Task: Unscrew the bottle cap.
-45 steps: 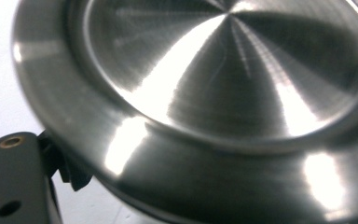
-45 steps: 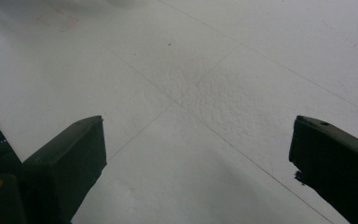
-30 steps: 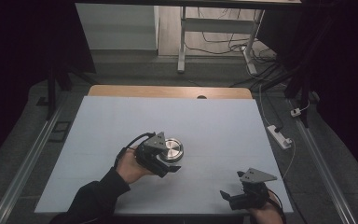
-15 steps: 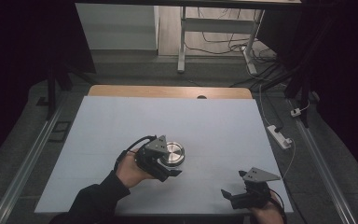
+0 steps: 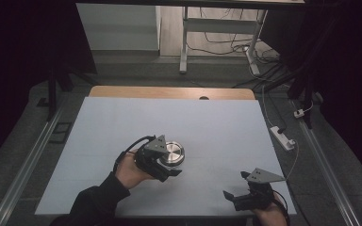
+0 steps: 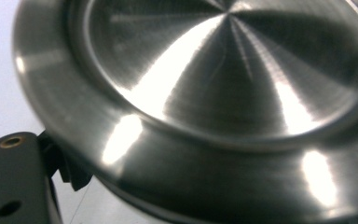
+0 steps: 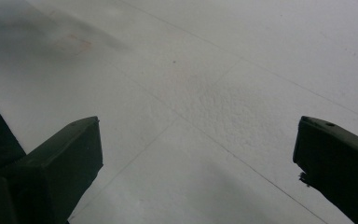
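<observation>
The left gripper (image 5: 167, 170) has its fingers clamped on the rim of a round steel lid (image 5: 171, 153), which sits on the desk (image 5: 122, 122) just left of centre and toward the near edge. In the left gripper view the brushed metal disc (image 6: 223, 93) looms close, with one black finger (image 6: 14, 182) at about eight o'clock under its rim. The left hand (image 5: 131, 168) lies at eight o'clock from the lid, its sleeve running off the near edge.

The right gripper (image 5: 233, 197) rests at four o'clock from the lid, well apart from it and close to the near right corner. Its fingers (image 7: 70, 158) have just been opening and stand wide apart with bare desk between them.

From twelve to three o'clock of the lid the pale surface lies open up to the wooden far edge (image 5: 169, 92). A white power strip (image 5: 283, 137) lies on the floor beyond the right edge.
</observation>
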Demonstrator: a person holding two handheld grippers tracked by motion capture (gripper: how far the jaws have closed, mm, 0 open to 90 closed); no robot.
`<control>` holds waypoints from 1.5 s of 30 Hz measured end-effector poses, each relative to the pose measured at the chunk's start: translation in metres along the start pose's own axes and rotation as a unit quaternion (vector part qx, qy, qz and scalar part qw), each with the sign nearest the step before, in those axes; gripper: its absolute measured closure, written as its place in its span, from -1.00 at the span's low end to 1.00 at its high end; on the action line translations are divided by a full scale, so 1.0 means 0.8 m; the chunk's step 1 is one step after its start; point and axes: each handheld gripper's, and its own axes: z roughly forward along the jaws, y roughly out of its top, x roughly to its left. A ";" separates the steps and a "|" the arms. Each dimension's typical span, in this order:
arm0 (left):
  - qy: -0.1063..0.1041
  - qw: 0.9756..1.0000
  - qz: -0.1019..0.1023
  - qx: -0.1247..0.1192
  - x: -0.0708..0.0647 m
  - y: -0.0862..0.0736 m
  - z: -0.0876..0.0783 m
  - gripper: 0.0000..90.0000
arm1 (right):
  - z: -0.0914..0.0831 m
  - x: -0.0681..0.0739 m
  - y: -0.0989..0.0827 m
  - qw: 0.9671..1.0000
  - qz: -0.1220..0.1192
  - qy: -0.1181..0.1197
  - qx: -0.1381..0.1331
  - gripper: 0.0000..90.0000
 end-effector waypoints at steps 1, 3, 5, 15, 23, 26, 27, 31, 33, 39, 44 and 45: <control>0.001 1.000 -0.002 -0.001 0.000 0.000 0.000 -0.67 | 0.000 0.000 0.000 1.000 0.001 0.001 -0.001 -0.97; 0.001 1.000 -0.001 0.000 0.001 0.000 -0.001 -0.67 | 0.000 0.001 0.002 1.000 0.003 0.004 -0.002 -0.97; 0.001 1.000 0.000 -0.001 0.001 0.000 -0.001 -0.66 | -0.001 0.002 0.004 1.000 0.004 0.008 -0.006 -0.97; -0.004 1.000 -0.001 -0.003 -0.001 0.001 0.001 -0.66 | -0.001 0.013 0.021 0.999 -0.006 0.031 -0.021 -0.99; -0.007 1.000 0.001 -0.005 -0.004 0.001 0.001 -0.66 | 0.008 0.031 0.046 0.997 -0.029 0.063 -0.037 -1.00; -0.007 1.000 0.002 -0.005 -0.005 0.000 0.002 -0.66 | 0.012 0.035 0.053 0.996 -0.035 0.073 -0.040 -1.00; -0.008 1.000 0.004 -0.003 -0.006 0.001 0.002 -0.67 | 0.014 0.037 0.056 0.996 -0.038 0.076 -0.040 -1.00; -0.007 1.000 0.002 -0.004 -0.007 0.001 0.003 -0.67 | 0.022 0.042 0.071 0.994 -0.045 0.088 -0.045 -1.00; -0.005 1.000 0.002 -0.005 -0.008 0.001 0.003 -0.66 | 0.025 0.047 0.083 0.993 -0.047 0.094 -0.047 -1.00; -0.002 1.000 0.001 -0.003 -0.012 0.002 0.005 -0.67 | 0.031 0.058 0.104 0.993 -0.053 0.096 -0.047 -1.00; 0.005 1.000 -0.001 -0.001 -0.016 0.003 0.007 -0.66 | 0.039 0.068 0.126 0.992 -0.059 0.097 -0.051 -1.00; 0.004 1.000 -0.002 -0.001 -0.017 0.004 0.007 -0.66 | 0.043 0.071 0.136 0.992 -0.055 0.099 -0.052 -1.00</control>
